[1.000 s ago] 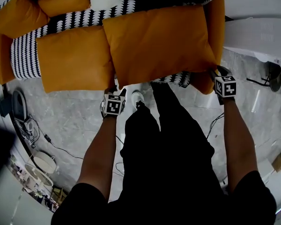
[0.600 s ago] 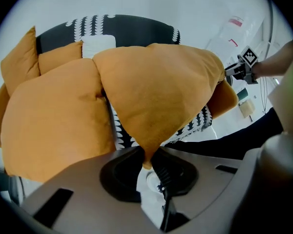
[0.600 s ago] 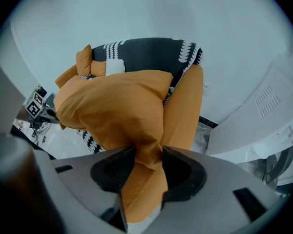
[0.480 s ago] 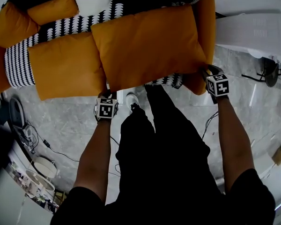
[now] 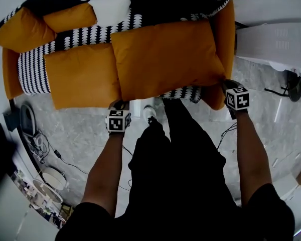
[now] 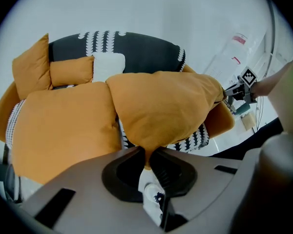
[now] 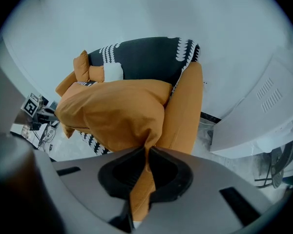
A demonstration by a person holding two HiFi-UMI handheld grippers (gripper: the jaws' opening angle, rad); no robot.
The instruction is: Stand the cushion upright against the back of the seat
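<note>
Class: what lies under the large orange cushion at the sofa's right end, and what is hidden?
A strip of black-and-white patterned cover shows under the front edge of the cushion. Everything else beneath is covered by the cushion, so nothing more can be told.

L claw [image 5: 119, 104] & R claw [image 5: 226, 83] just closed, each pinching cushion [image 5: 165, 59].

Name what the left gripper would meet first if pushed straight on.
The orange cushion: the left gripper has just been closing its jaws on its corner, so it would likely push deeper into it.

Cushion [image 5: 165, 59] on seat [image 5: 32, 73], right of second cushion [image 5: 80, 82].
</note>
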